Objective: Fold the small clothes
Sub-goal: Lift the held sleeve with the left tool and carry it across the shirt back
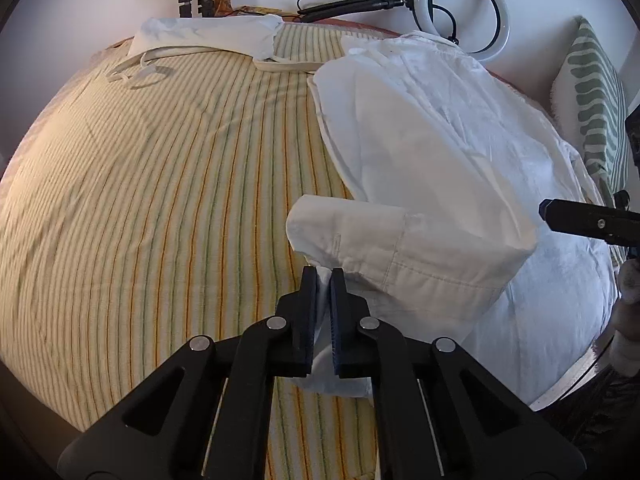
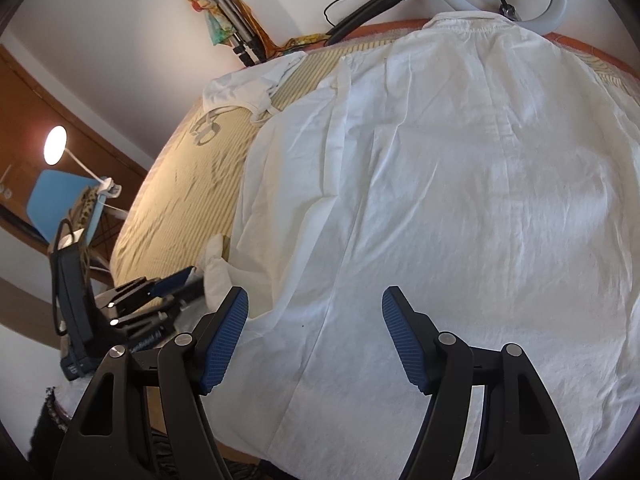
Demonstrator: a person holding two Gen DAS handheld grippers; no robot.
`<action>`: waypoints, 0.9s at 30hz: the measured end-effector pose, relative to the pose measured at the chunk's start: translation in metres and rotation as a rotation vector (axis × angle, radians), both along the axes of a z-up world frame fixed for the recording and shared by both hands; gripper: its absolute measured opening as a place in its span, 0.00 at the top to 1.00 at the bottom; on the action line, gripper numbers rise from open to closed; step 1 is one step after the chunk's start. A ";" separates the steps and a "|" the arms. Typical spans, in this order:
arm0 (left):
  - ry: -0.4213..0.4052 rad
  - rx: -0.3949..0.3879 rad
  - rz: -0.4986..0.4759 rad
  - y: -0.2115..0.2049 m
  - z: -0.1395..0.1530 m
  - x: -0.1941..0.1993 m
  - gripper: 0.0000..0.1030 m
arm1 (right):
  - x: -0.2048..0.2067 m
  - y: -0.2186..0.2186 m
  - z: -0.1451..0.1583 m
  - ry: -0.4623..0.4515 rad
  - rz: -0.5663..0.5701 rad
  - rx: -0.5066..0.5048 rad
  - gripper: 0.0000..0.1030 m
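Observation:
A white shirt (image 2: 460, 184) lies spread on the striped bed cover (image 1: 140, 200). In the left wrist view its sleeve (image 1: 420, 168) is folded, with the cuff (image 1: 360, 236) lifted off the cover. My left gripper (image 1: 324, 276) is shut on the cuff's lower edge, and white cloth shows between its pads. That gripper (image 2: 192, 276) also appears at the shirt's left edge in the right wrist view. My right gripper (image 2: 314, 304) hovers open above the shirt's lower part, nothing between its blue pads (image 2: 224, 340). One right finger (image 1: 576, 220) reaches in from the right.
A second white garment (image 1: 208, 36) with loose straps lies at the bed's far left. A ring light (image 1: 468, 8) and its cable rest against the wall behind. A green patterned pillow (image 1: 596, 104) sits at the right. A lamp (image 2: 56, 146) and blue chair (image 2: 56, 196) stand beside the bed.

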State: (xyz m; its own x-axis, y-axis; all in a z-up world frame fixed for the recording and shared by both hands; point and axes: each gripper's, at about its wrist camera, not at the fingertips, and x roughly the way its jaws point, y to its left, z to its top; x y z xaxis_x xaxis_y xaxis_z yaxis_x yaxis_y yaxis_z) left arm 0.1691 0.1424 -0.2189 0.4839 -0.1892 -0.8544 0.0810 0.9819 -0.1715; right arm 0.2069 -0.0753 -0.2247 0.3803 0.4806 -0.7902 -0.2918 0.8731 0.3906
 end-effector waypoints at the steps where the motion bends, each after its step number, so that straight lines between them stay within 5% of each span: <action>1: -0.003 -0.002 -0.005 -0.001 0.002 -0.002 0.97 | 0.001 0.001 -0.001 0.002 0.001 -0.003 0.32; 7: -0.050 -0.010 -0.070 -0.013 0.022 -0.020 0.98 | -0.002 0.002 0.004 -0.018 0.001 -0.009 0.32; 12: -0.075 -0.024 -0.132 -0.029 0.033 -0.047 0.98 | 0.002 0.030 0.023 -0.048 0.114 0.027 0.32; 16: -0.120 -0.001 -0.214 -0.051 0.048 -0.080 0.97 | 0.007 0.036 0.001 0.039 0.143 0.032 0.38; 20: -0.108 -0.086 -0.269 -0.063 0.060 -0.109 0.97 | 0.002 0.020 -0.033 0.175 0.141 0.036 0.47; 27: -0.092 -0.166 -0.138 -0.052 0.053 -0.131 0.91 | -0.016 0.007 -0.009 0.144 0.228 -0.066 0.47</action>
State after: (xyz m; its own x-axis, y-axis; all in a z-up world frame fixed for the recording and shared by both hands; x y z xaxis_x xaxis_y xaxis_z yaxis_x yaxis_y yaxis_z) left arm 0.0381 0.0905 -0.1654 0.5183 -0.3928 -0.7596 0.2350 0.9195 -0.3151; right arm 0.1904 -0.0680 -0.2336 0.1494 0.4868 -0.8606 -0.4295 0.8160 0.3869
